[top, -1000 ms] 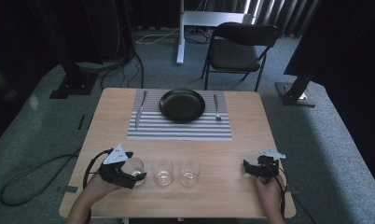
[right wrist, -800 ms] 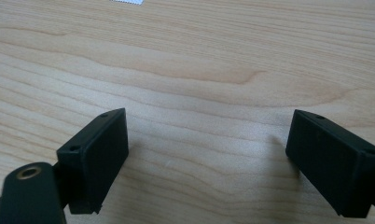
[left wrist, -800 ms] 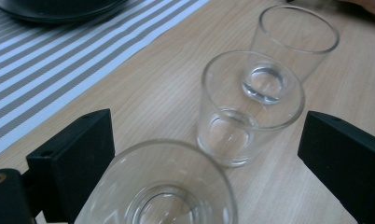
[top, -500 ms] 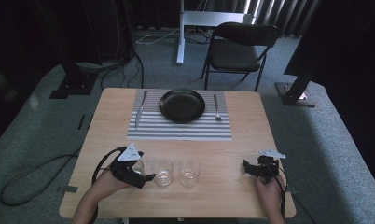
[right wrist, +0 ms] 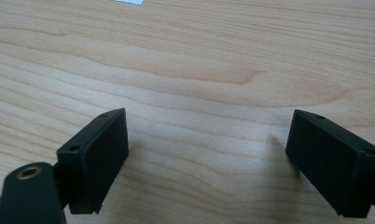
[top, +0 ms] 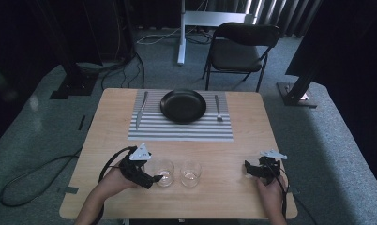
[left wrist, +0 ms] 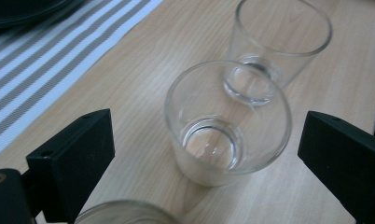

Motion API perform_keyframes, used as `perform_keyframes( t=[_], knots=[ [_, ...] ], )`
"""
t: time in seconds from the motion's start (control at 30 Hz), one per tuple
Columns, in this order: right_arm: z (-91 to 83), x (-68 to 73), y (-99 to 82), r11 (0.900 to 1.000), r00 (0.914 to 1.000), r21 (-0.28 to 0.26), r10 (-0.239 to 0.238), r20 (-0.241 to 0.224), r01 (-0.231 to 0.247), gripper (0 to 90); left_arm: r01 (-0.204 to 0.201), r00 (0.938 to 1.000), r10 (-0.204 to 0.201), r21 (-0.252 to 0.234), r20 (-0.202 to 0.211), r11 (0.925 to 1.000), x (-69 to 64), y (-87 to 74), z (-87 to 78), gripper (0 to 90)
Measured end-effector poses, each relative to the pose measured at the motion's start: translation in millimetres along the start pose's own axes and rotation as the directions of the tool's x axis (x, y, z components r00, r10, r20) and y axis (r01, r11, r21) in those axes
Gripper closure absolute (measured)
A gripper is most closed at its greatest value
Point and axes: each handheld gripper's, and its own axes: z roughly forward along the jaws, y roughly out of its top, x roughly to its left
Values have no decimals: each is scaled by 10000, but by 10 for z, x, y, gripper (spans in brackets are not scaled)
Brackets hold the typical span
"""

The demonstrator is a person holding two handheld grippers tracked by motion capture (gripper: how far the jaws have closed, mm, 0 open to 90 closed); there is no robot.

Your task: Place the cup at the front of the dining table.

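Standing upright near the front edge of the light wooden table (top: 243,140), the short clear drinking glass (left wrist: 227,135) sits between the two black jaws of your left gripper (top: 151,179). Those jaws are spread wide, one on each side of the glass, and in the left gripper view a gap of bare wood shows between each pad and the glass wall, so nothing is gripped. The glass is empty. Just beyond it in that view, and to its right in the high view, stands a second clear glass (left wrist: 279,44) of the same kind, also upright and empty; the two are close but whether they touch cannot be told. A curved glassy rim shows at the bottom edge of the left gripper view, too cropped to identify.

Your right gripper (top: 246,169) rests low over the table's front right part, well apart from both glasses, its jaws wide with only bare wood between them.

Farther back, a grey-and-white striped placemat (top: 177,131) carries a round black plate (top: 183,106), with a silver knife (top: 139,110) to its left and a silver fork (top: 217,108) to its right. A black folding chair (top: 240,49) stands beyond the table.
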Motion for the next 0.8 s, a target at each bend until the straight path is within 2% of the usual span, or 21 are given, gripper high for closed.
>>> perform_keyframes(
  t=[0.47, 0.5, 0.8],
  knots=[
    [-2, 0, -2, 10000, 10000, 1, -10, -9, 10, 123, -232, 9995, 217, 637, 240, 9977, -29, 56, 133, 41],
    [-2, 0, -2, 10000, 10000, 0, -13, -10, 13, 123, -367, 9990, 347, 779, 272, 9963, -41, 69, 155, 41],
    [-3, 0, -3, 10000, 10000, 0, -19, -15, 19, 123, -565, 9981, 536, 1020, 315, 9932, -78, 105, 209, 41]
  ],
)
